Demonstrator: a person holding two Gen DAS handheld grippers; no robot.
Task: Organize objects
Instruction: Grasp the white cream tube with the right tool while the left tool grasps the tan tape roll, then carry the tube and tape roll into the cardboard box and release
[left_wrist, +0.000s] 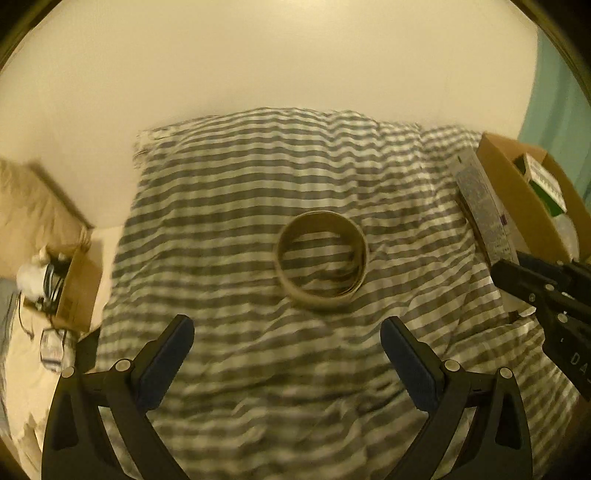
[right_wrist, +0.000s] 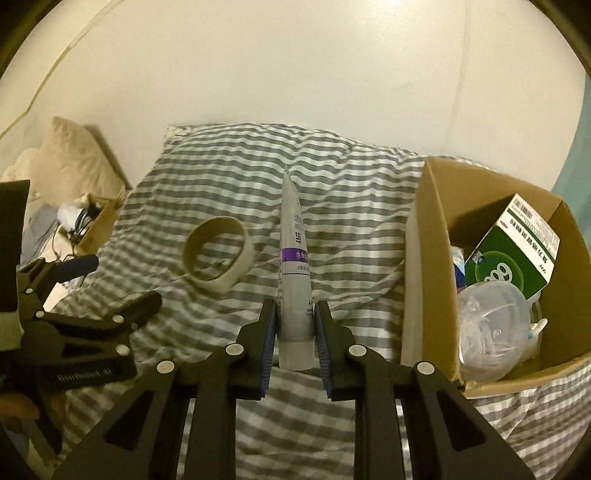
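Both claws angled down over striped bed (left_wrist: 258, 177). R claw (right_wrist: 294, 325) clamped on tube (right_wrist: 293, 273) near its cap end, tube lifted, crimped end pointing away, just left of box (right_wrist: 424, 236). L claw (left_wrist: 287, 332) spread wide, nothing between pads, w/ tape roll (left_wrist: 321, 258) lying on bed just ahead. Box holds green carton (right_wrist: 517, 251) & clear tub (right_wrist: 491, 325).

Bed cover (left_wrist: 258, 177): soft woven cloth, matt, crumpled. Tape roll (left_wrist: 322, 258): matt paper on a cardboard core. Tube (right_wrist: 293, 266): smooth plastic, faint sheen. Box (right_wrist: 428, 236): matt brown corrugated cardboard. Lidded container (right_wrist: 491, 306): clear glossy plastic. Carton (right_wrist: 517, 243): printed card.
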